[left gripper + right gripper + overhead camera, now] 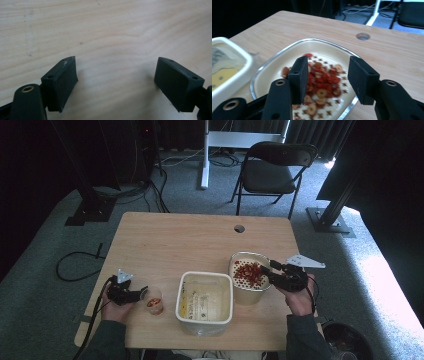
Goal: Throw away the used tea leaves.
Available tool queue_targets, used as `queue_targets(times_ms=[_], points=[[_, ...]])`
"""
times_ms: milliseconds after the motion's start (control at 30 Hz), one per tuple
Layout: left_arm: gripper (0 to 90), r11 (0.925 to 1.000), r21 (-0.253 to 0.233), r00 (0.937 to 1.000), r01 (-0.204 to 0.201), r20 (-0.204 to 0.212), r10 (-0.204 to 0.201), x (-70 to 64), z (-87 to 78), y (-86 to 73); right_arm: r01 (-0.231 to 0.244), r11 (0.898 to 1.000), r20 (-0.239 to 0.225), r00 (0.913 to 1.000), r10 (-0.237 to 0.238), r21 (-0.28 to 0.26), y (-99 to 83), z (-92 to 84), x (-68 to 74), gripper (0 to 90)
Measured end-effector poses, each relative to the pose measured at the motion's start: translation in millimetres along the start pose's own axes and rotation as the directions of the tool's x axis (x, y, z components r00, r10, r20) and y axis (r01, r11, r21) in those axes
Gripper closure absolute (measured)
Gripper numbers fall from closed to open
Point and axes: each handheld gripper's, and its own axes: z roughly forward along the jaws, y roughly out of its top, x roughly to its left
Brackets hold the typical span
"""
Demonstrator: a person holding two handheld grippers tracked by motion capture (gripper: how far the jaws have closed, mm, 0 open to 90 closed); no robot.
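Your left tongs (115,82) spread wide, nothing between, above bare wood surface (105,32); high view adds small cup (154,300) with red bits just beside them. Your right tongs (327,77) parted, holding nothing, over perforated bowl (269,70) of red slices (322,82). High view places white tub (205,302) between cup and bowl; tub's inner print unreadable.

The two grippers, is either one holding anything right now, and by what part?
Nothing is held. The left gripper is open over bare table; the right gripper is open above the strainer bowl of red pieces.
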Motion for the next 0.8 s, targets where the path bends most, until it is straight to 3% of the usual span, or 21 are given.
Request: queue_targets(times_ms=[167, 333, 433, 633, 767, 800], points=[[22.6, 0.9999, -0.008, 0.9992, -0.008, 0.038, 0.009, -3.2, -17.7, -13.5, -0.025, 1.000, 0.020, 0.9995, 0.025, -0.013, -3.3, -7.4, -8.6, 48.9], [22.5, 0.9988, -0.047, 0.9954, 0.016, 0.095, -0.011, -1.9, -40.0, -27.8, -0.035, 0.999, 0.032, 0.9988, 0.036, -0.024, -4.3, -11.3, -12.5, 48.9], [20.2, 0.9970, -0.073, 0.9887, 0.025, 0.149, -0.014, -2.3, -53.1, -36.5, -0.037, 0.999, 0.035, 0.9987, 0.038, -0.029, -4.5, -13.0, -13.7, 48.4], [17.5, 0.9929, -0.118, 0.9680, -0.015, 0.247, 0.044, -13.6, -73.1, -44.4, -0.045, 0.998, 0.045, 0.9979, 0.047, -0.031, -5.5, -14.6, -16.6, 48.2], [17.5, 0.9871, -0.150, 0.9467, -0.056, 0.306, 0.100, -28.0, -77.9, -41.8, -0.047, 0.998, 0.047, 0.9977, 0.049, -0.034, -5.2, -15.9, -16.8, 48.2], [17.5, 0.9852, -0.159, 0.9438, -0.065, 0.311, 0.113, -32.3, -78.0, -40.1, -0.047, 0.998, 0.047, 0.9977, 0.049, -0.034, -5.2, -16.0, -16.7, 48.2]])
